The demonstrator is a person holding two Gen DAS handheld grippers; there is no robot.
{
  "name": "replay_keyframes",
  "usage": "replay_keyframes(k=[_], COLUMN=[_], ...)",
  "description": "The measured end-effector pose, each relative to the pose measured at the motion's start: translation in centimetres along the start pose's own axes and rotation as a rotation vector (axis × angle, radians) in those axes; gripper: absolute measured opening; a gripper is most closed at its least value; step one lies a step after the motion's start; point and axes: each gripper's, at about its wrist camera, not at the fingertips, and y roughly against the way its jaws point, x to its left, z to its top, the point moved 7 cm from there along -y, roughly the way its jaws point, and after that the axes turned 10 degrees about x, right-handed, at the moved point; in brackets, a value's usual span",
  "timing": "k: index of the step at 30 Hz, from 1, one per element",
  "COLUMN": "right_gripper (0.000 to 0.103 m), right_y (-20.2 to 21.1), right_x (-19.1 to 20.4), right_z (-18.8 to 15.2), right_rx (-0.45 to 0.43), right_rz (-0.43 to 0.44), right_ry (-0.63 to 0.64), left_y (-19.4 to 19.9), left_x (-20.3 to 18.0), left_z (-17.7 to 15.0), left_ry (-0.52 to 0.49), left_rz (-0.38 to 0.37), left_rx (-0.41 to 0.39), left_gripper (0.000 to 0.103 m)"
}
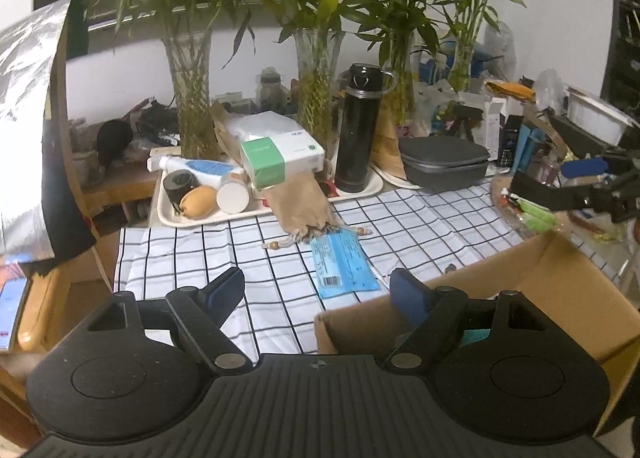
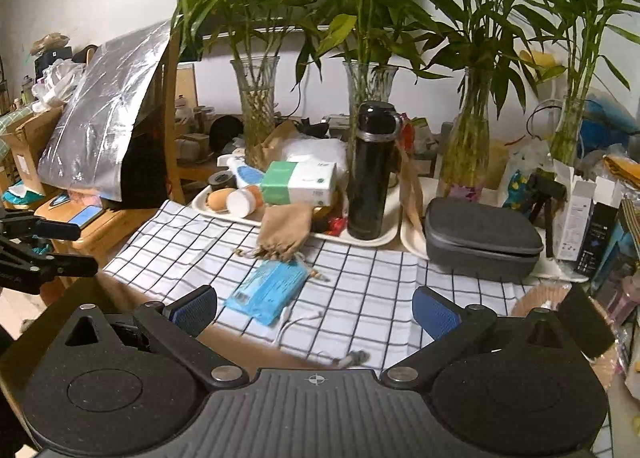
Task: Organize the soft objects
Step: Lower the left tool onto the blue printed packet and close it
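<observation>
Grippers are both wide open and hold nothing. The blue pack (image 2: 267,292) lies flat on the checked cloth (image 2: 360,290) on the tabletop, just in front of the right gripper (image 2: 316,312) and a little to its left. Its long side runs slanted, from near-left up to far-right. A brown pouch (image 2: 286,232) lies just past it, touching its far end. From the left gripper (image 1: 318,292), the pack sits right ahead, between the tips but farther out. The cardboard box (image 1: 552,298) is close on that gripper's right side. Both look about as near; the right gripper seems to face the pack more squarely.
</observation>
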Motion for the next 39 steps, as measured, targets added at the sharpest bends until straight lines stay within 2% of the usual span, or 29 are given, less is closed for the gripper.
replay_keyframes(k=[4,13,20,25,28,34,39], right_gripper=[0.103,0.103,0.103,0.103,0.103,0.103,0.103], right_y=[-1.7,-4.6,-6.0,-7.8,-8.7,-10.0,-11.1], right_x=[-1.7,-4.4,-5.2,-5.9,-6.1,-6.7,-7.3], right_z=[0.3,0.1,0.5,0.7,0.7,0.7,0.6], right_rx=[0.002,0.041,0.043,0.061,0.08,0.103,0.123], right_rz=[0.0,-0.019,-0.007,0.01,0.005,0.01,0.002], right_ry=[-0.035,-0.078,-0.07,-0.109,-0.111,-0.118,-0.134], left_y=[-1.2,-4.3,-7.3,-10.0,-11.6,-14.3,-17.2], left_x=[0.5,2.4,3.6,3.9,4.1,3.9,3.2], left_z=[0.4,1.5,2.3,2.5,2.7,3.0,2.8], left_ry=[0.0,0.047,0.089,0.091,0.085,0.045,0.004], left_rz=[0.009,-0.029,-0.104,-0.118,-0.117,-0.178,-0.193], left_rx=[0.005,0.012,0.018,0.02,0.029,0.034,0.076], left_gripper=[0.08,0.08,0.08,0.08,0.08,0.08,0.08])
